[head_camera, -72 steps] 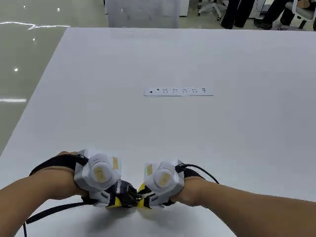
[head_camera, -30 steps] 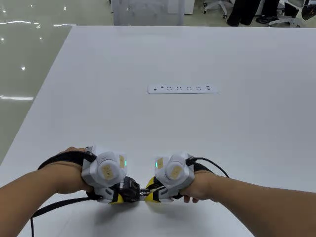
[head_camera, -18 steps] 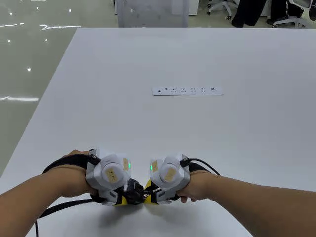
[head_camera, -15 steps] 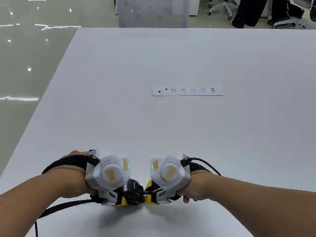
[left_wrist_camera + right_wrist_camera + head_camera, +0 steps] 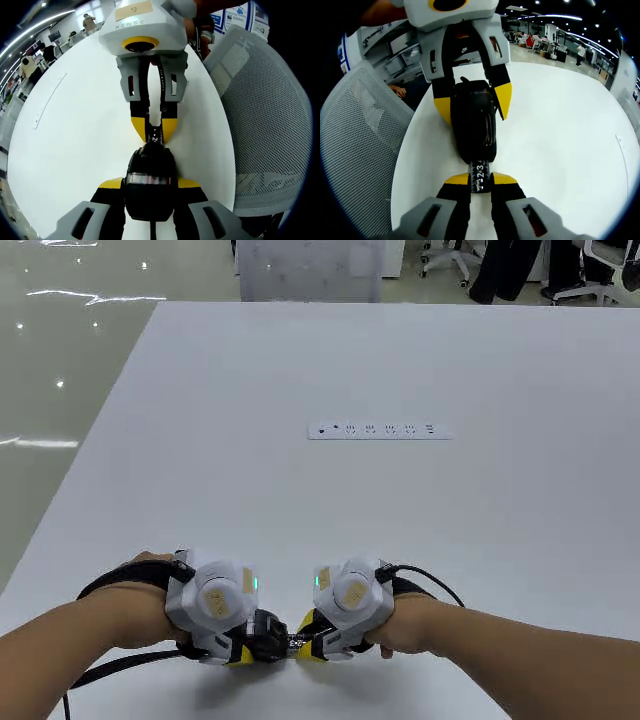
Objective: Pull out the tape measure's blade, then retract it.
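Since the gripper housings cover most of the contact zone in the head view, the two gripper views carry the detail.

One white bench [image 5: 420, 350], its far corners cut off by the frame. One mesh chair [image 5: 265, 125], off the bench edge farthest from the power strip [image 5: 379, 430], only partly in frame. The one power strip lies flat mid-bench; its sockets are too small to count.

Two grippers, both at the near edge, well apart from the power strip on the person's side. They point at each other nose to nose, bodies roughly level. The left hand [image 5: 135, 602] and right hand [image 5: 410, 625] wrap them from the outer sides. Forearms run off the bottom of the frame.

On the left gripper [image 5: 150, 184] the fingers are closed part-way onto the black tape measure case [image 5: 474, 125], one yellow tip on each flank. On the right gripper [image 5: 480, 181] the fingers are nearly together, pinching the blade [image 5: 480, 172] just outside the case mouth.

One tape measure, clamped between the two grippers. Can't tell whether the case touches the bench. Only a short stub of blade is out, with digits 2 and 3 readable. Its end hook is hidden inside the right fingers.
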### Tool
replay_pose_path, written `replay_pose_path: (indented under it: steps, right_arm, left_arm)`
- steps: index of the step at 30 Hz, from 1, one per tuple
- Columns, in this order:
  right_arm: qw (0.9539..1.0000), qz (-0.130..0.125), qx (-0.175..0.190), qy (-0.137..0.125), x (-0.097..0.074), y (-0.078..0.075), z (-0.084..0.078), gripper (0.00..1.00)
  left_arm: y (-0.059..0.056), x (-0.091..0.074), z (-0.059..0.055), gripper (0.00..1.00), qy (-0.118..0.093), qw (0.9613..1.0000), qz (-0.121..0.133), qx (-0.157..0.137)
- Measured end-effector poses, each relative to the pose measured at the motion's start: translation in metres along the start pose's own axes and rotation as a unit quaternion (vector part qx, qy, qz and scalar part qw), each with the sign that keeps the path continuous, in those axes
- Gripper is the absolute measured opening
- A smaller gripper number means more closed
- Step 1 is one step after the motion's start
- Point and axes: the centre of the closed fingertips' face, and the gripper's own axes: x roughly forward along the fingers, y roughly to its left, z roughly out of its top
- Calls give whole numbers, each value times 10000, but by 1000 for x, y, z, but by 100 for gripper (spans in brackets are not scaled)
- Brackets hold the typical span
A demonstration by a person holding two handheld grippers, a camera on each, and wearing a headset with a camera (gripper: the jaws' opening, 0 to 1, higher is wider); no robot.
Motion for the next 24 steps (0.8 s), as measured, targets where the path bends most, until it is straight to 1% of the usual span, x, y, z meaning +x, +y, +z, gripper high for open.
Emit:
replay_pose_path:
  steps: [8,24]
  right_arm:
    - [10000,-48,61,-37,-4,0,-5,13]
    - [9999,-127,85,-2,-12,0,-14,13]
  left_arm:
    - [0,0,0,34,2,10000,6,-17]
    - [-1,1,0,33,-19,10000,-21,-34]
